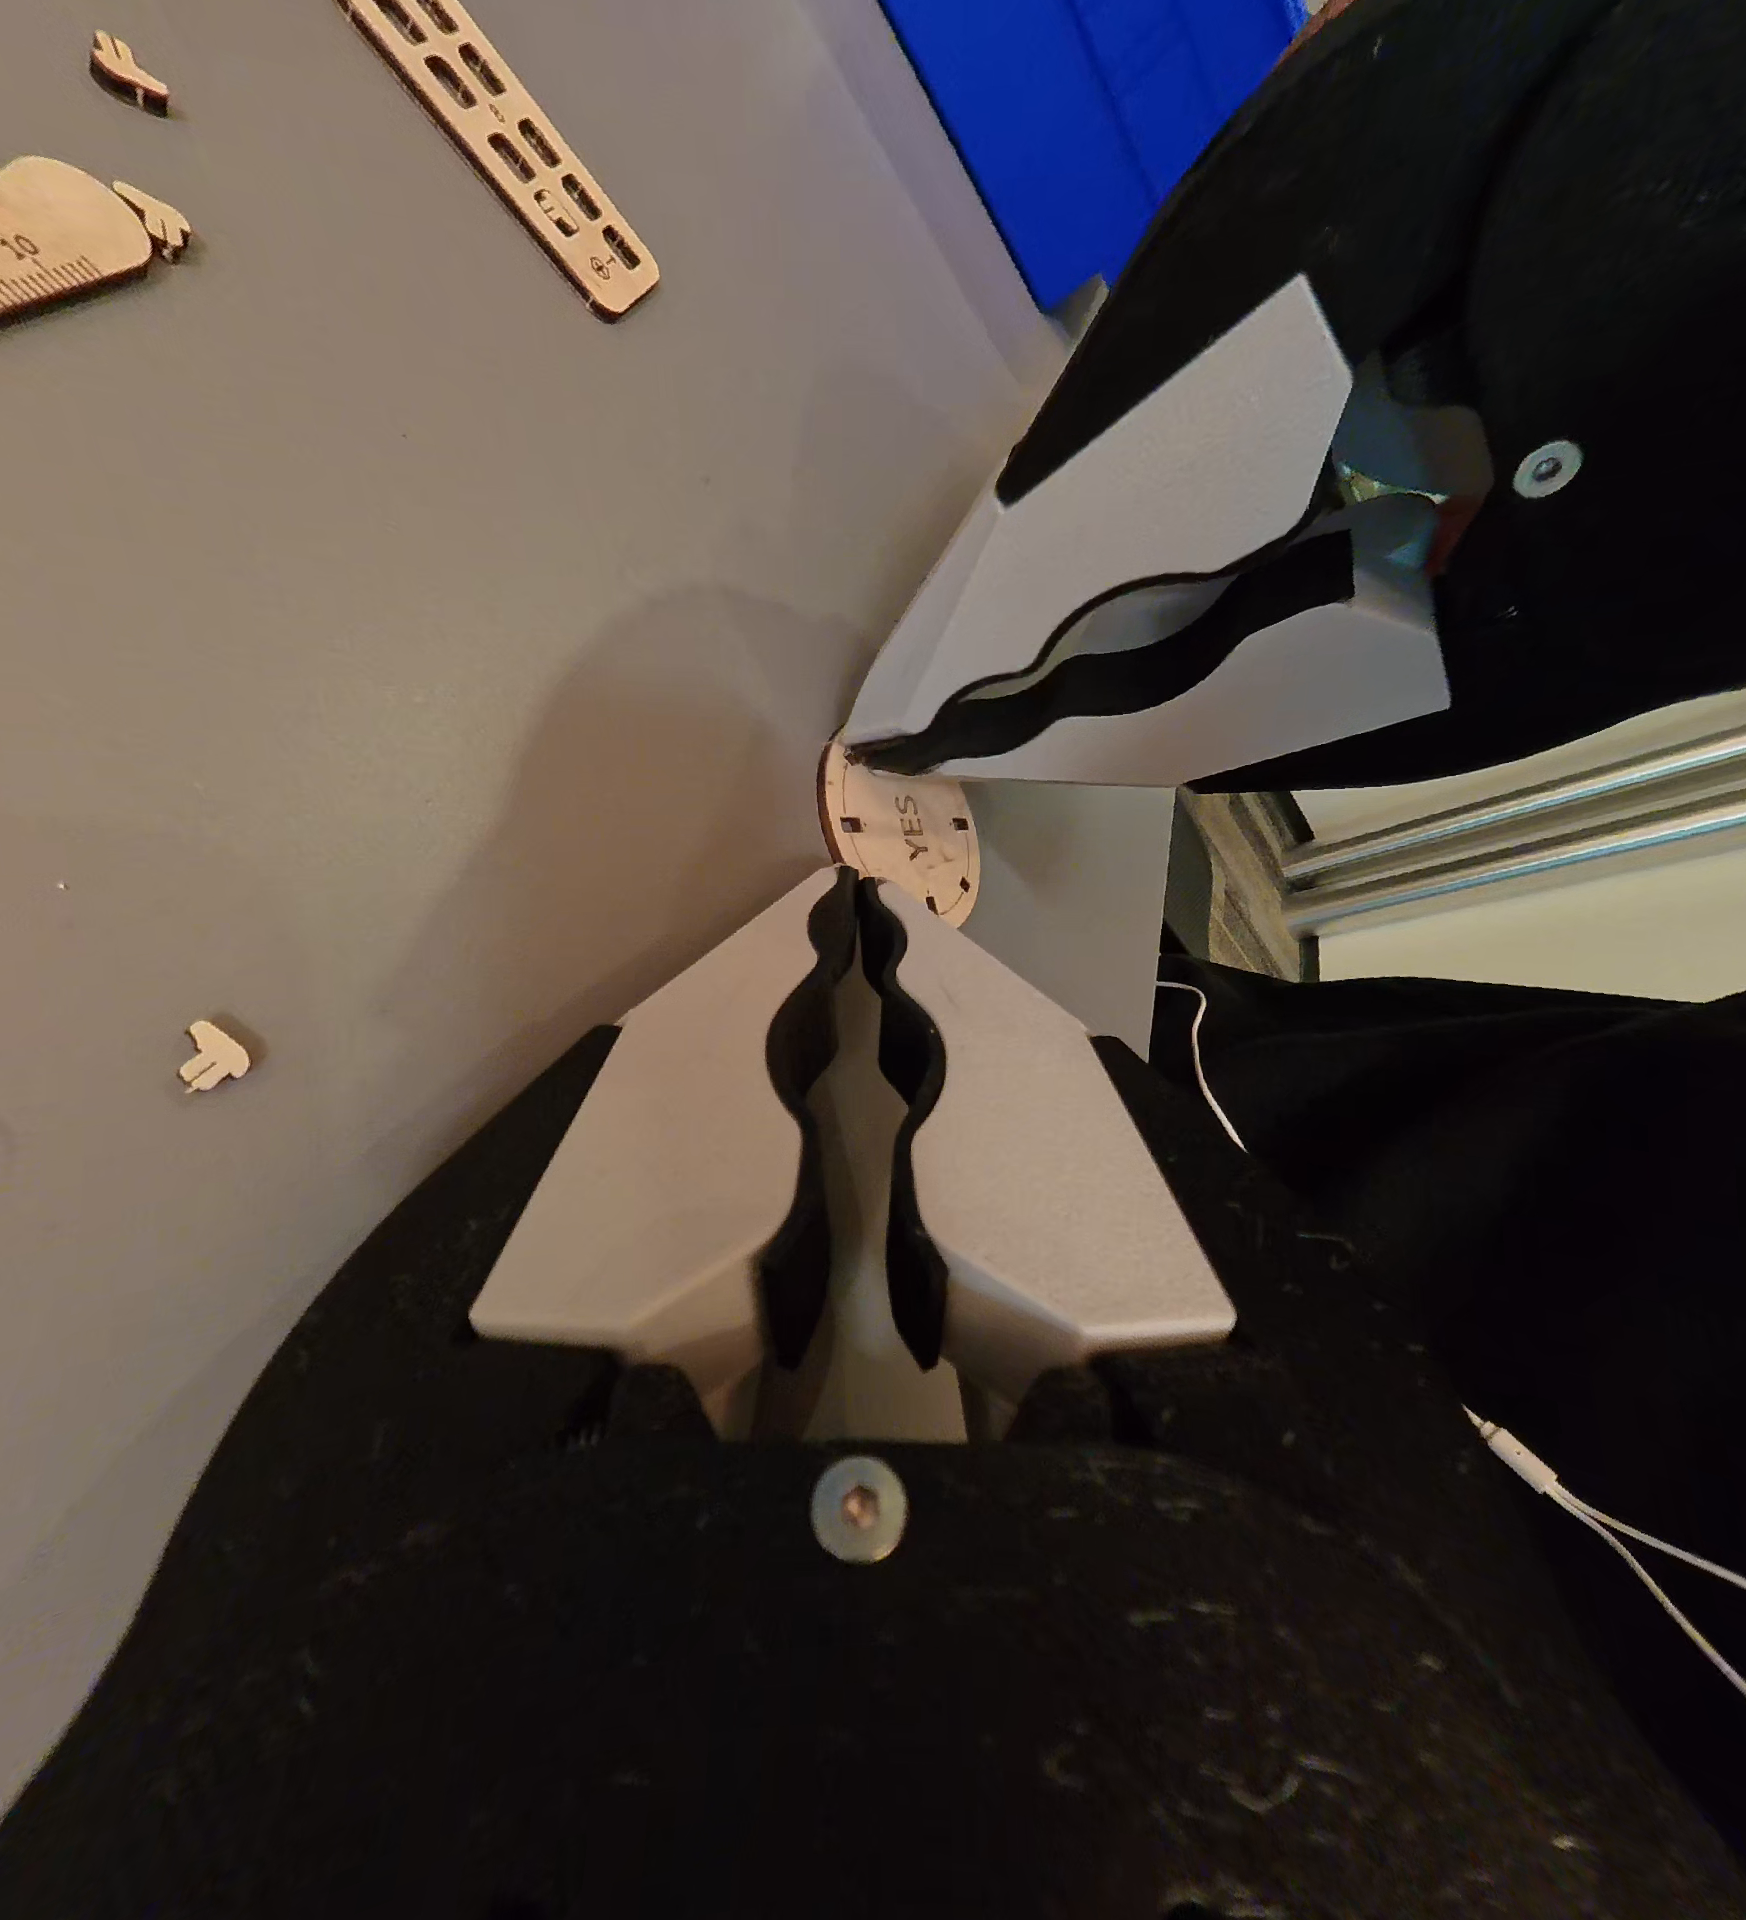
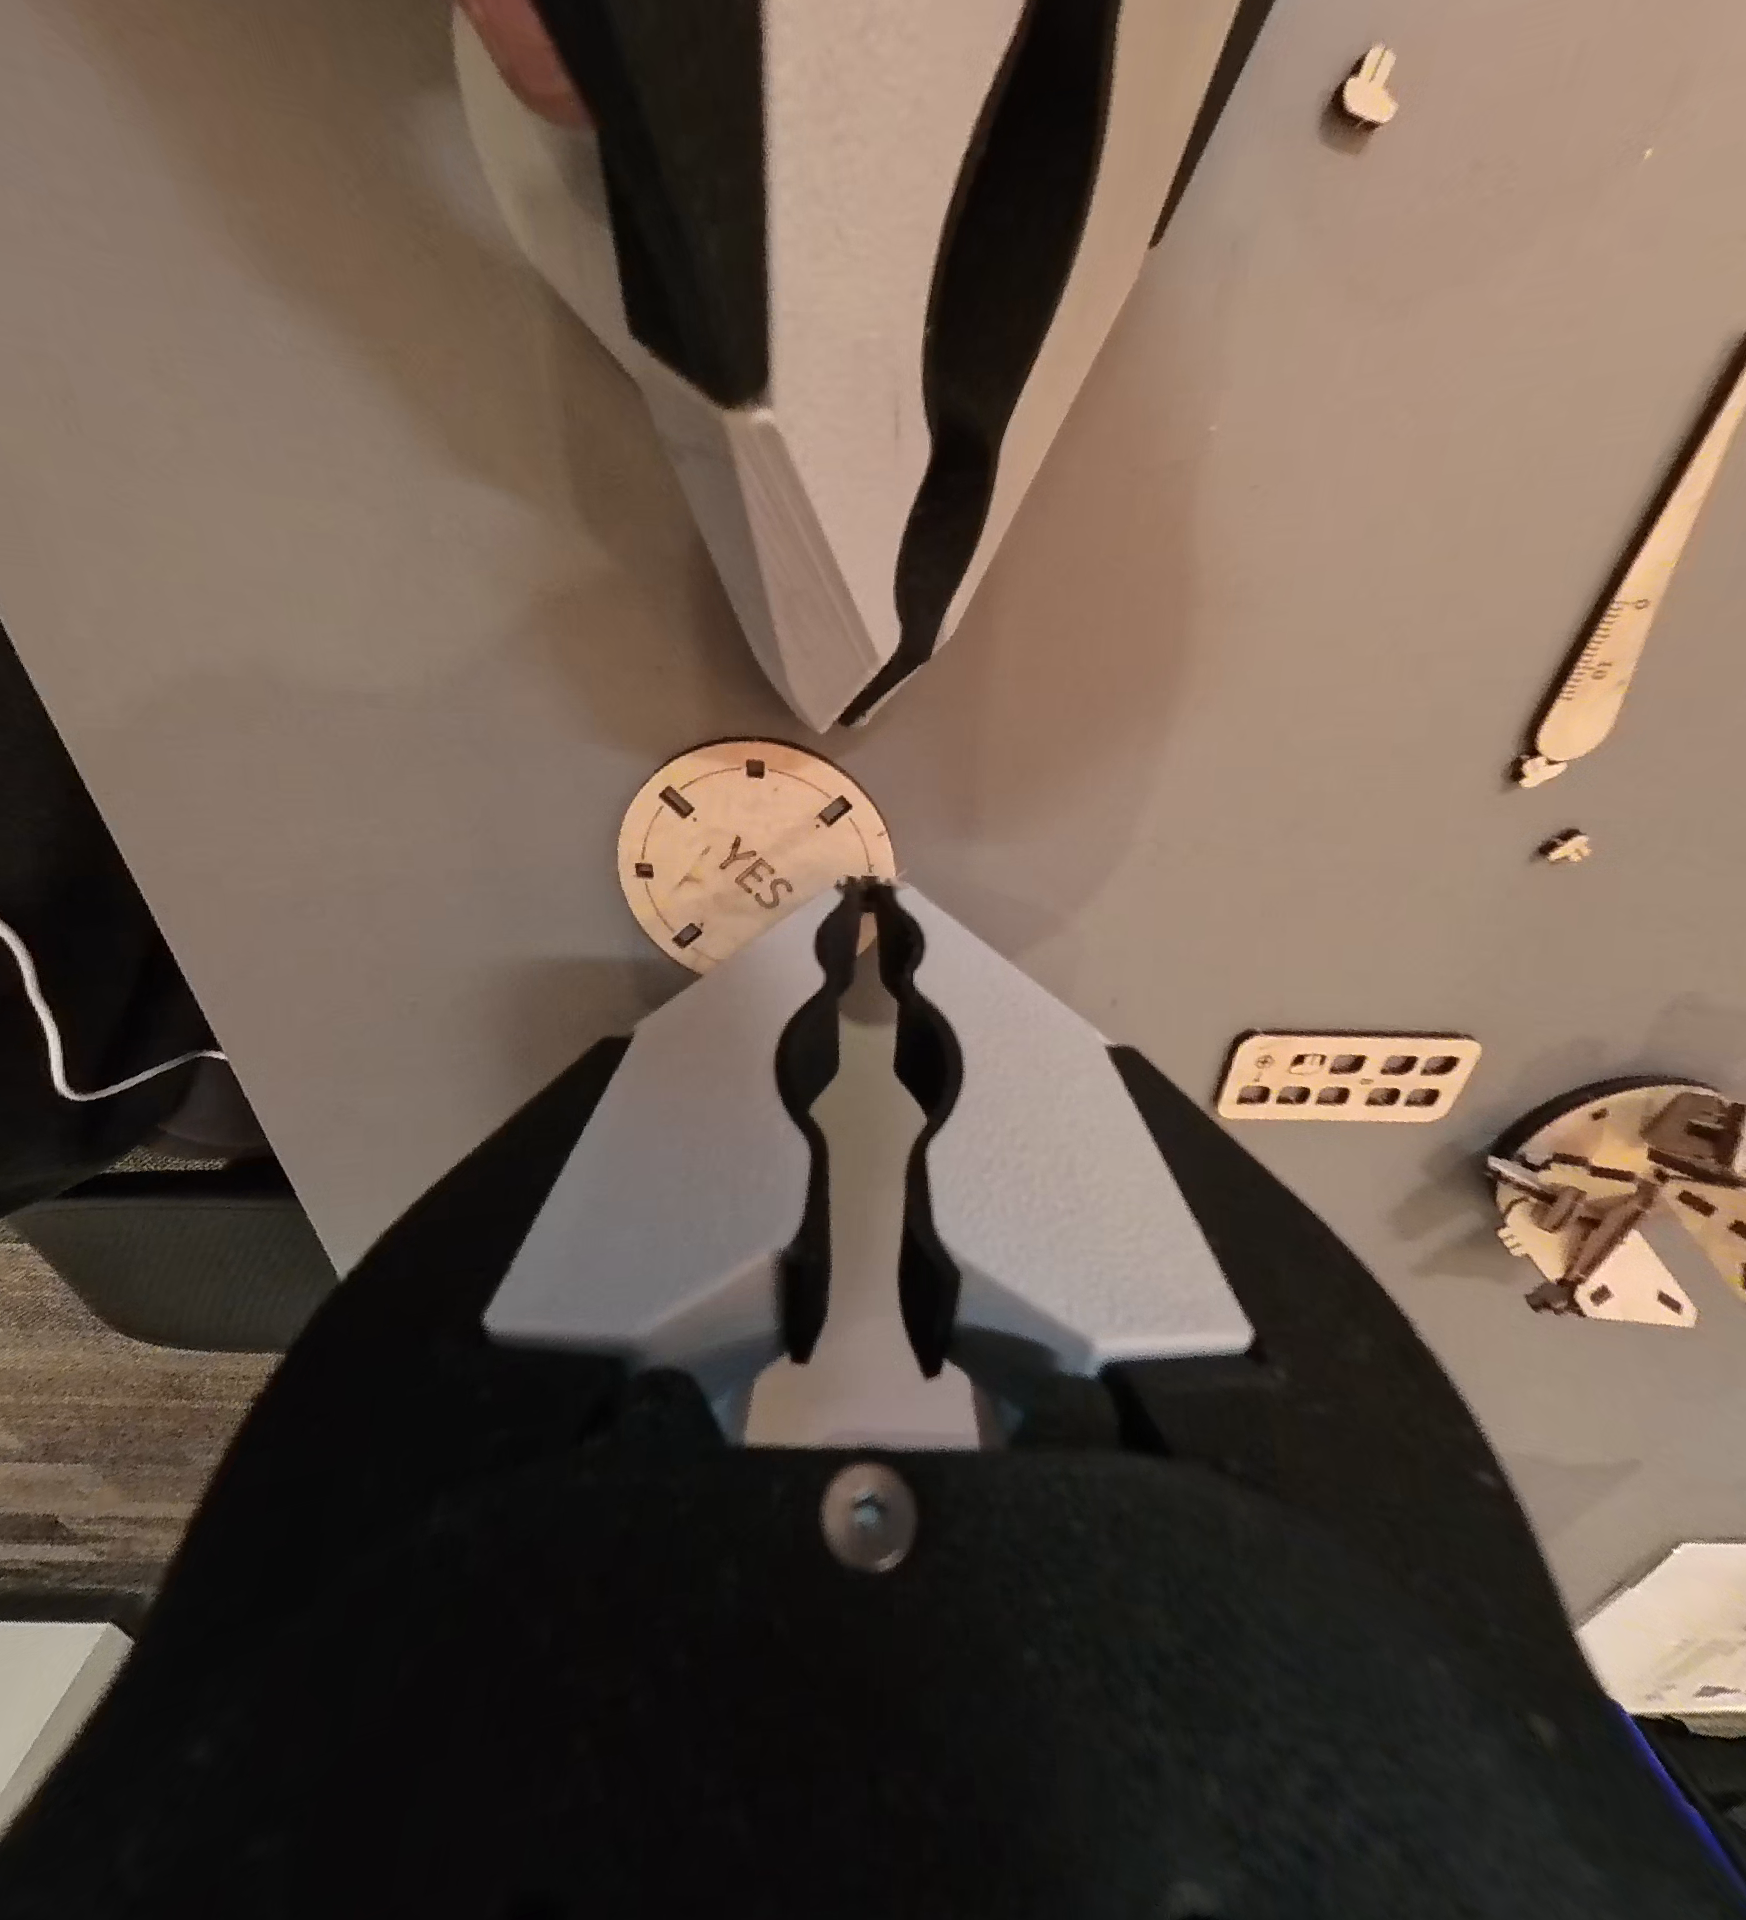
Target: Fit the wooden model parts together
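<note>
Engraved word on wooden disc (image 2: 734, 852), numbered scale on wooden pointer (image 2: 1627, 623) — symbols on slotted plate (image 2: 1347, 1078)

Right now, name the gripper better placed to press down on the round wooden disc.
Right, probably: the right gripper's shut tips overlap the wooden disc's rim, while the left gripper's shut tips sit just off that rim, over bare table.

prob. workshop/lab, grey table (image 2: 1264, 520) w/ laser-cut wood parts (image 2: 1347, 1077), carpet floor (image 2: 38, 1382)
</note>
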Tool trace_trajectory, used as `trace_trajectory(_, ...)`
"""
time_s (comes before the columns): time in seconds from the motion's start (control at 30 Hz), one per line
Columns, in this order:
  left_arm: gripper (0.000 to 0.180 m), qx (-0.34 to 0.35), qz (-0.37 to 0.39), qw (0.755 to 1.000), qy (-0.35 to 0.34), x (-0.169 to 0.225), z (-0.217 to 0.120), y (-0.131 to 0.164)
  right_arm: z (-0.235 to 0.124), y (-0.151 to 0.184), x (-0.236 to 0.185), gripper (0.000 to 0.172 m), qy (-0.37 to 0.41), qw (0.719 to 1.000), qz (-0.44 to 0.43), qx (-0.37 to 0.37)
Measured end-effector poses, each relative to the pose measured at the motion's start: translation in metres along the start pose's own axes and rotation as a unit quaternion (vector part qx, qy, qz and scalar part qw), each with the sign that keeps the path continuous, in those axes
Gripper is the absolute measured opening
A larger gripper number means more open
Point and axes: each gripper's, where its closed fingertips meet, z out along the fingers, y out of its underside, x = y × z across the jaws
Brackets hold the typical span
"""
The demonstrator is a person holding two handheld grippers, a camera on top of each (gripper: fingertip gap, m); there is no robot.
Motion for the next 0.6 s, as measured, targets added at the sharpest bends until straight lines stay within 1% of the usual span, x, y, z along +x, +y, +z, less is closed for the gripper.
trace_trajectory(0.4, 0.000, -0.001, 0.000, 1.000, 0.000, 0.0000, 0.0001, 0.0000, 0.0005, -0.0003, 0.0000, 0.000, -0.002, 1.000, -0.008, -0.013)
trace_trajectory(0.6, 0.000, -0.002, 0.000, 1.000, -0.002, -0.0004, 0.0005, 0.0004, 0.0008, -0.0003, -0.0001, 0.000, -0.028, 0.999, -0.009, -0.041)
